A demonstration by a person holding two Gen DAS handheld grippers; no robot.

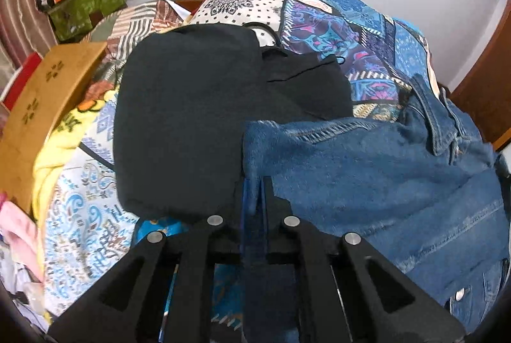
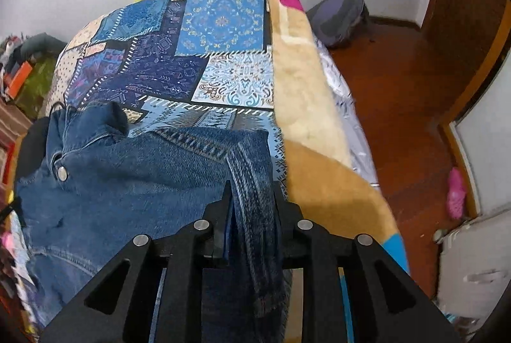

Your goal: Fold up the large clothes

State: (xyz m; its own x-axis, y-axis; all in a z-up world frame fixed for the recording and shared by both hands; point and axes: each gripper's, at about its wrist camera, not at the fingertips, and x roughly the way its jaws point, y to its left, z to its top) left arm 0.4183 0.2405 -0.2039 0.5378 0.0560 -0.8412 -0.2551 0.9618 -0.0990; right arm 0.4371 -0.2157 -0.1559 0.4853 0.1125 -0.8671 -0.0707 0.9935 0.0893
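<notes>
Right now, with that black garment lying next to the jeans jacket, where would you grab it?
Take the black garment by its rounded near edge, coming from the front: that edge lies free on the patterned bedspread, while its right side tucks under the denim jacket.

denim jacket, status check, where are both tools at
Left tool shut on denim jacket edge. Right tool shut on its hem band. Black garment lies beside the jacket on the patchwork bedspread.
</notes>
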